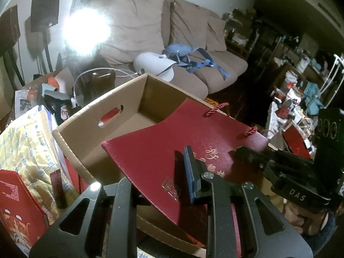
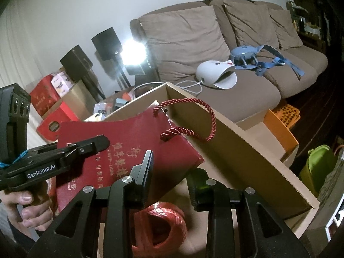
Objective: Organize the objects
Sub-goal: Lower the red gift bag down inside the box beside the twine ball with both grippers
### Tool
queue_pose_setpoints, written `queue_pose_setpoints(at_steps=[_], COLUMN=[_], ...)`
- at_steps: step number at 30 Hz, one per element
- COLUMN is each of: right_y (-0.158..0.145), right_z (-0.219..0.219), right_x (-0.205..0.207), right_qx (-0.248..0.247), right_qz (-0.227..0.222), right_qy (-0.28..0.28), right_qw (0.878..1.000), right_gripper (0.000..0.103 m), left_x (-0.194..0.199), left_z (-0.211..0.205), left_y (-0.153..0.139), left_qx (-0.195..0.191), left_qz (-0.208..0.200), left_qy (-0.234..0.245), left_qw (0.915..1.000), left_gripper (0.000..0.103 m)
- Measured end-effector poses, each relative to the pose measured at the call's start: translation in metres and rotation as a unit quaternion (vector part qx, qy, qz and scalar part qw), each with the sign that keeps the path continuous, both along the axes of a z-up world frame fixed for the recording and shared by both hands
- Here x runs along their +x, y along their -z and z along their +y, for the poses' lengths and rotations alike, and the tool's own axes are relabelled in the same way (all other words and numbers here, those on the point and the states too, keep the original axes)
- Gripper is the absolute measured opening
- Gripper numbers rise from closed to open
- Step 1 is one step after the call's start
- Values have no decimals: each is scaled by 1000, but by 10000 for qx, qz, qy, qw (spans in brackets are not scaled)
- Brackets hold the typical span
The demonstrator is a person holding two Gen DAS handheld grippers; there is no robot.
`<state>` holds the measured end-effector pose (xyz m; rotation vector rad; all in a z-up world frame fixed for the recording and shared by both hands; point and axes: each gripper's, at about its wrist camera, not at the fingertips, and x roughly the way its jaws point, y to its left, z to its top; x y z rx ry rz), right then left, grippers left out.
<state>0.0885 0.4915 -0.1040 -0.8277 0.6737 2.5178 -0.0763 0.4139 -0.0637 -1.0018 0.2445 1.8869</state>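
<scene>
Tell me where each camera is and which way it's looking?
Left wrist: rides the left gripper, looking down at the flat red paper gift bag over the open brown cardboard box; the right gripper shows too.
Right wrist: rides the right gripper, same bag from the other side; the left gripper and a hand show.
Shared: bag, box, beige fabric sofa.

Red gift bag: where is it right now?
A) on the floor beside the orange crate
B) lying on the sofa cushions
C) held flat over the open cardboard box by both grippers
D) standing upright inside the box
C: the red gift bag lies flat above the cardboard box, pinched by the left gripper and the right gripper.
</scene>
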Motion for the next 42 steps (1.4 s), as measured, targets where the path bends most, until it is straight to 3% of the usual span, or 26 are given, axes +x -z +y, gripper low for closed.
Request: queue_pose_setpoints(at_steps=[13, 29, 35, 42], right_y=[3, -5, -2, 6], right_z=[4, -1, 0, 5], right_x=[-3, -28, -52, -65], right_qx=[-53, 1, 8, -140], right_qz=[-23, -320, -636, -705], right_qy=[-102, -361, -557, -655], right_qw=[9999, 9988, 9964, 9953], right_gripper=[29, 29, 29, 29], left_x=[1, -22, -35, -48], left_z=[3, -8, -10, -12], left_y=[3, 1, 11, 19], left_qx=[-11, -2, -139, -134], left_qz=[279, 16, -76, -182], left_qy=[-71, -308, -404, -566], left_qw=[9996, 9995, 9991, 9981], left_gripper=[21, 21, 21, 21])
